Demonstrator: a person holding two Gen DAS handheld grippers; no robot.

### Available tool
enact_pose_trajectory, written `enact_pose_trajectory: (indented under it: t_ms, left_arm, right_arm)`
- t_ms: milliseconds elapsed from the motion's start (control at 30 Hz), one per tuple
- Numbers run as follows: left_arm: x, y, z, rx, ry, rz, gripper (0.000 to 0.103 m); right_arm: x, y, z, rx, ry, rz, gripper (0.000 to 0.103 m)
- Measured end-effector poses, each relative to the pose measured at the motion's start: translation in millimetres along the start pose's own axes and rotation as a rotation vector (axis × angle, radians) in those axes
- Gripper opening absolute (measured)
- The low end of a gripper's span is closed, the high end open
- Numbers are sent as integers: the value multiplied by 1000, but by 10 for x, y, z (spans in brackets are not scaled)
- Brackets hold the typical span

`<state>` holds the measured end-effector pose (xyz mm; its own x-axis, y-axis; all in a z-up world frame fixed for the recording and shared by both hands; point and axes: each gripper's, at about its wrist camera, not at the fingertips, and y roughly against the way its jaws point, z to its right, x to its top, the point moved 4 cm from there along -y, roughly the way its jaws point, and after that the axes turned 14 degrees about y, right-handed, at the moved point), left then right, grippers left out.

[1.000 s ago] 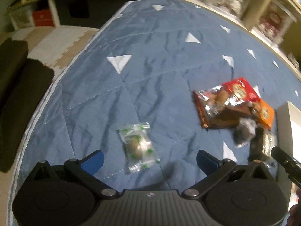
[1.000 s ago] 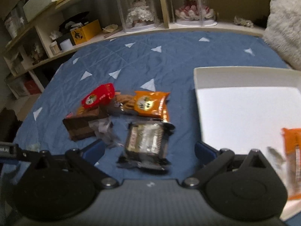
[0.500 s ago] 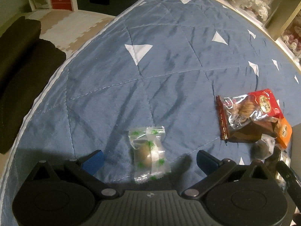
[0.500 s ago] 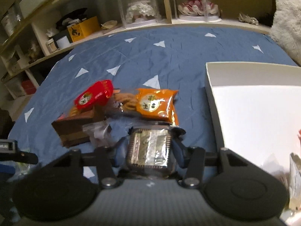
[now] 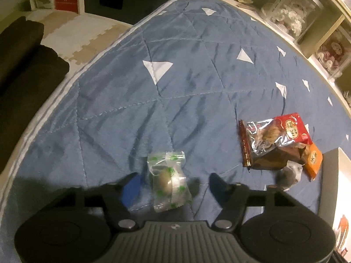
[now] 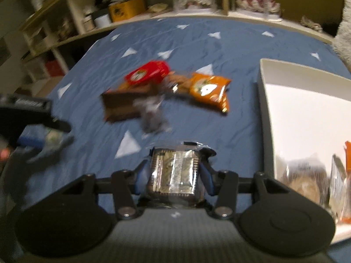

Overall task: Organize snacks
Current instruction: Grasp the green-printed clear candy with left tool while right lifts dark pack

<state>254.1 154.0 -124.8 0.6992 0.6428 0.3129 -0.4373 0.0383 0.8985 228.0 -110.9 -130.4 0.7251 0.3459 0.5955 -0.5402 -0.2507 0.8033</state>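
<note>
My left gripper (image 5: 173,185) is half closed around a clear green-dotted candy packet (image 5: 167,180) lying on the blue quilt (image 5: 136,100); the fingers are blurred and still apart from it. My right gripper (image 6: 174,175) is shut on a silver foil cake packet (image 6: 174,175), lifted off the quilt. A pile of snacks lies ahead: a red-topped packet (image 6: 147,74), a brown packet (image 6: 121,107), an orange packet (image 6: 208,89) and a small dark wrapped one (image 6: 153,118). The white box (image 6: 307,109) is to the right, with several snacks (image 6: 307,182) inside.
Shelves with doll cases and a yellow box (image 6: 127,8) run behind the bed. A fluffy pillow (image 6: 344,43) lies at the far right. In the left wrist view, dark cushions (image 5: 24,65) and a floor mat (image 5: 87,37) lie beyond the quilt's left edge.
My left gripper's jaws have narrowed around the green-dotted packet. My right gripper closed on the foil packet and lifted it back from the pile.
</note>
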Motion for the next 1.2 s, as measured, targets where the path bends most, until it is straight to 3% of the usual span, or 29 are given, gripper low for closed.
enact_pose_trajectory:
  t_ms: [100,400,600,833,1200]
  left_arm:
    - [1,-20,-17,32,-6,8,47]
    - [-62,-17,76,62,-83,33,35]
    - [-218,41,177,11,-102,0,34]
    - [-433,217,350,-79,-147,-3,34]
    - [-669,682,802,-198,-276,60,34]
  right_arm:
    - [-92,83,-93,31,16,-22,55]
    - [-214,209,-300,58,-1,-58,58]
    - [-190,106,-288,34,-22,-106,68]
    - [-184,147,-241,93,-47,-73,59]
    - [0,653,135,41,-40,49,57]
